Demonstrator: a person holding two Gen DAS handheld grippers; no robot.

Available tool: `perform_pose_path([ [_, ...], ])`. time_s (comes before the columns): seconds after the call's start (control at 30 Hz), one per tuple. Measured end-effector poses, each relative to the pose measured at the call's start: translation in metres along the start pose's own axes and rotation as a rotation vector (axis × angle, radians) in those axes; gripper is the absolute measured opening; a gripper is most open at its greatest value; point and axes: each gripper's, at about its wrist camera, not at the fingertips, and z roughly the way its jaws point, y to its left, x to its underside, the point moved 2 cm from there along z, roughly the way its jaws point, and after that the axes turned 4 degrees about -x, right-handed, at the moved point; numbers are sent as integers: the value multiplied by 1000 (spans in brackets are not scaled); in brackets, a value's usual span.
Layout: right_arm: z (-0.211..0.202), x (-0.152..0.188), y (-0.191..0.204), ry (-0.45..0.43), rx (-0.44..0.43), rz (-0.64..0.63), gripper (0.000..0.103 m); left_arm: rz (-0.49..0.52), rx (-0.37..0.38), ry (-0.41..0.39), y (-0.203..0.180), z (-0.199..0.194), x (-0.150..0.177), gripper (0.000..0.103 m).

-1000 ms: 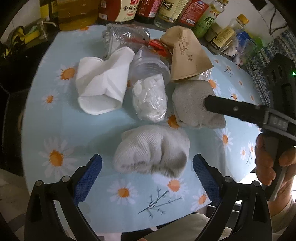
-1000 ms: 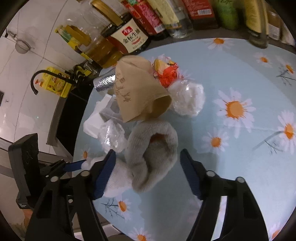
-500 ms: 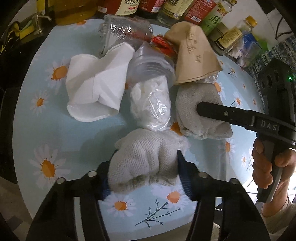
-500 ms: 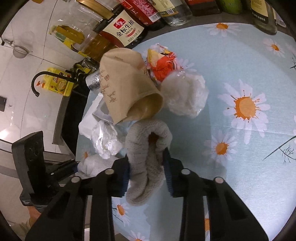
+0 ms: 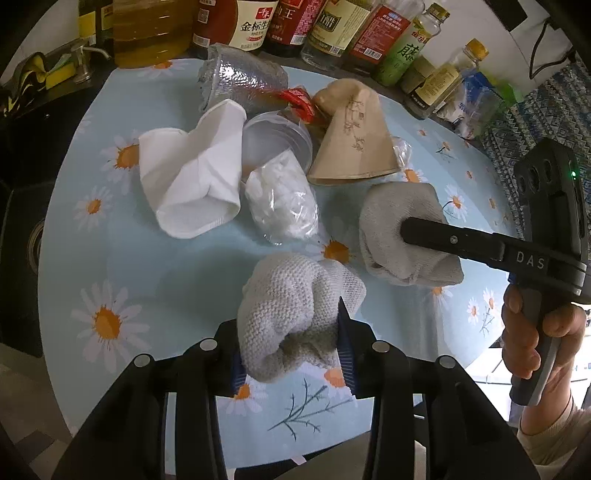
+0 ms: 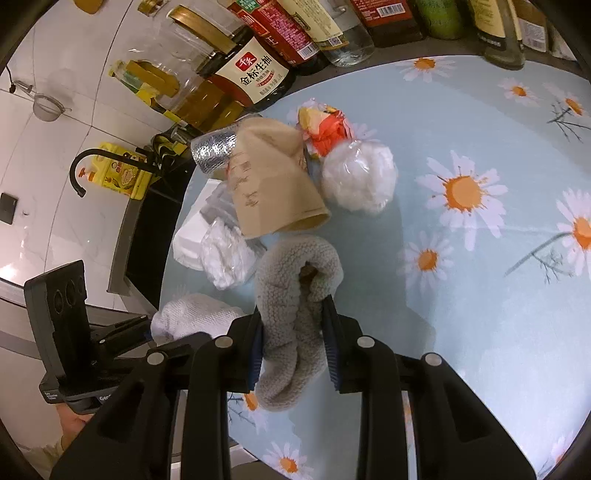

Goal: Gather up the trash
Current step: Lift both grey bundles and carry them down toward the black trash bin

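My left gripper (image 5: 291,354) is shut on a light grey knitted sock (image 5: 288,299), bunched between its blue pads. My right gripper (image 6: 293,347) is shut on a darker grey sock (image 6: 295,295); in the left wrist view that sock (image 5: 391,229) sits to the right with the right gripper's finger across it. Behind lie a brown paper cup (image 5: 354,136) on its side, a crushed white paper cup (image 5: 192,181), a clear plastic cup stuffed with white tissue (image 5: 280,192), a red wrapper (image 6: 325,129) and a bagged tissue ball (image 6: 358,177).
The round table has a light blue daisy cloth (image 5: 122,258). A row of sauce and oil bottles (image 5: 255,22) stands along its far edge. A clear textured cup (image 5: 240,77) lies near them. A black faucet and sink counter (image 6: 85,166) are beside the table.
Both grippers went from open around the socks to shut on them. The socks are now bunched between the pads and both appear slightly lifted.
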Motion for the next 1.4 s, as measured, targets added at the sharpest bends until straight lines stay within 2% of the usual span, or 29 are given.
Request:
perform_pose_path([
  [0.3,-17,27,18,-35,22,1,29,-8,23,-52,10,-26,20,38],
  [0.67,-20,85,55,-51,43,1,29,-13,36,-108,36,-64,69,38],
  [1.1,10,168,103,-7,56,-6,30,1,16,-109,66,-89,144,38],
  [1.4,37,211,108,44,93,2,30,10,-3,-44,77,-70,185,38],
])
